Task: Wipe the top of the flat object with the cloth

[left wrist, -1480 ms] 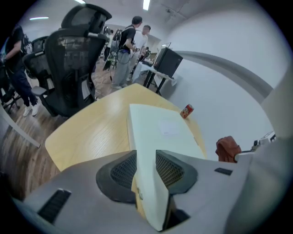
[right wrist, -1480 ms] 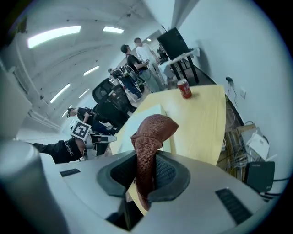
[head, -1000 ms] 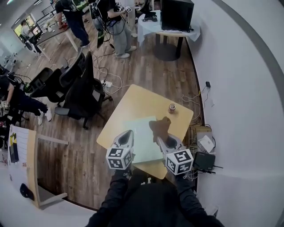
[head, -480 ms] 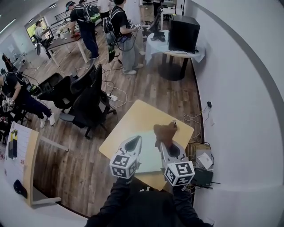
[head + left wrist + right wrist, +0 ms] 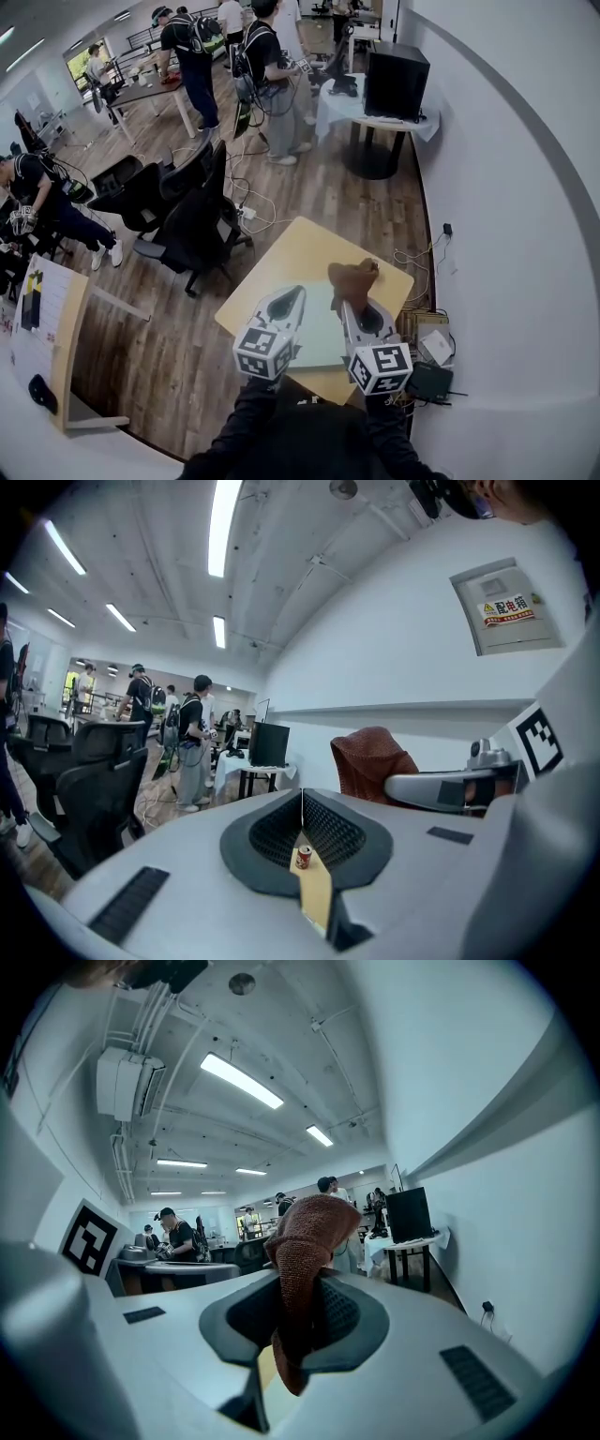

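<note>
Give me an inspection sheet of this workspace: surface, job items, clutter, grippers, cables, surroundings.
Surface: small wooden table.
Job's things: pale flat sheet lies on the table; brown cloth is bunched, off the sheet's middle.
Clutter: one small can at the table's far end.
Grippers: left hand-held gripper shut, empty; right hand-held gripper shut on the cloth.
Cables: loose cables on the floor near the chairs.
Surroundings: black office chairs; people standing beyond.
</note>
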`<act>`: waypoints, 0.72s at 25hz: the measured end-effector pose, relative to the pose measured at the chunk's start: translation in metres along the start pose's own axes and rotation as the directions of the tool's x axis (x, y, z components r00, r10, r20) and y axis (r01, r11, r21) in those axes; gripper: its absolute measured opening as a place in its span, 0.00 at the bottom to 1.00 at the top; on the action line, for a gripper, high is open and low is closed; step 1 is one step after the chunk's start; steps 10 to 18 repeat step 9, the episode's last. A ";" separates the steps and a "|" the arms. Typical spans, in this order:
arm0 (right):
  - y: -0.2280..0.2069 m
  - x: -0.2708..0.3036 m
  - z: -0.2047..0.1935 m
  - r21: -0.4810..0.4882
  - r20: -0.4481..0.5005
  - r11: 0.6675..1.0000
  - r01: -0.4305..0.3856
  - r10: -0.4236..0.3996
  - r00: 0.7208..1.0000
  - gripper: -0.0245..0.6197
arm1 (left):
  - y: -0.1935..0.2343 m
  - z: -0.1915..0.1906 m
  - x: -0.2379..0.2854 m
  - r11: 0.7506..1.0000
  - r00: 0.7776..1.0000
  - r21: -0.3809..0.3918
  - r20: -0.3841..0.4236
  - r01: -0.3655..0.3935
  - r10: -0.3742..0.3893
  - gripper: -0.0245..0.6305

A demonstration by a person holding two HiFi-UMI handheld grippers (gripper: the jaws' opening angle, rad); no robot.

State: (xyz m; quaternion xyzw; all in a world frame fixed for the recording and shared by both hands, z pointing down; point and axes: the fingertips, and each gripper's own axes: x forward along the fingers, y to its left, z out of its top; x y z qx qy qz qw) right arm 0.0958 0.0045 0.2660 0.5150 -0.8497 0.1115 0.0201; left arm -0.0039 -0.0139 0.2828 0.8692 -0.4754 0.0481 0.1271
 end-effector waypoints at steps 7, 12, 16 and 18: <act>-0.001 -0.007 0.004 -0.007 0.005 1.000 -0.004 0.004 1.000 0.16 | -0.009 0.003 0.001 1.000 1.000 0.009 0.001 0.013 -0.013 0.09; -0.001 -0.009 0.004 -0.009 0.004 1.000 -0.007 0.007 1.000 0.16 | -0.013 0.004 0.001 1.000 1.000 0.011 0.000 0.018 -0.018 0.09; -0.001 -0.009 0.004 -0.009 0.004 1.000 -0.007 0.007 1.000 0.16 | -0.013 0.004 0.001 1.000 1.000 0.011 0.000 0.018 -0.018 0.09; -0.001 -0.009 0.004 -0.009 0.004 1.000 -0.007 0.007 1.000 0.16 | -0.013 0.004 0.001 1.000 1.000 0.011 0.000 0.018 -0.018 0.09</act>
